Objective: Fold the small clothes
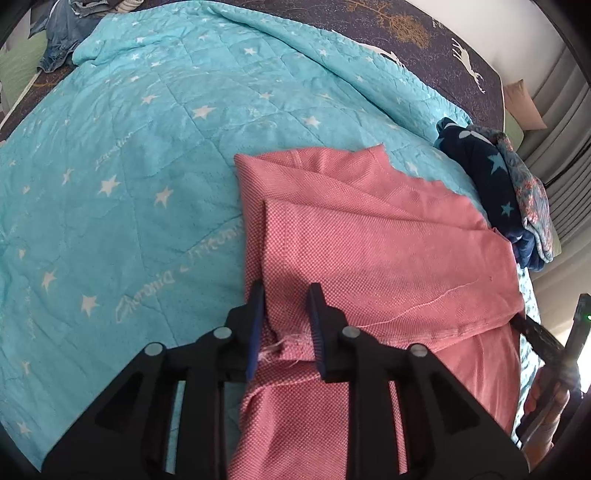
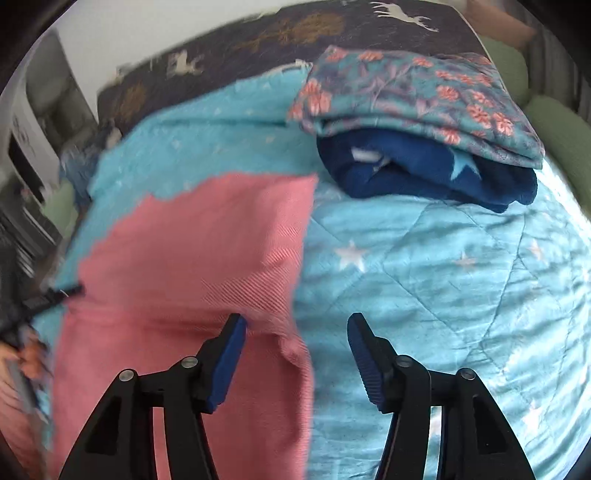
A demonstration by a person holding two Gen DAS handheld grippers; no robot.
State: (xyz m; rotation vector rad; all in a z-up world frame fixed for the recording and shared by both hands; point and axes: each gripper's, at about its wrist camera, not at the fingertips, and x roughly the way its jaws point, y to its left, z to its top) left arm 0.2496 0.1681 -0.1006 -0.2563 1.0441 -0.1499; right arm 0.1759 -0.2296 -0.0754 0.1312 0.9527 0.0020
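A pink woven garment [image 1: 369, 240] lies folded over itself on the turquoise star quilt [image 1: 129, 166]. My left gripper [image 1: 286, 291] points down at its near left part. The blue pads stand a little apart, with a frayed corner of the pink cloth lying loose between them. In the right wrist view the same pink garment [image 2: 192, 251] fills the left half, blurred. My right gripper [image 2: 295, 321] hangs open over its right edge, the left pad over pink cloth and the right pad over the quilt [image 2: 443, 277]. Nothing is pinched.
A folded stack sits at the quilt's far right: a navy star fleece [image 2: 424, 173] under a floral cloth [image 2: 417, 96]. Denim clothes [image 1: 62, 33] lie at the far left corner. A dark deer-print sheet [image 1: 406, 33] edges the bed. A hand [image 1: 543, 402] shows at the right rim.
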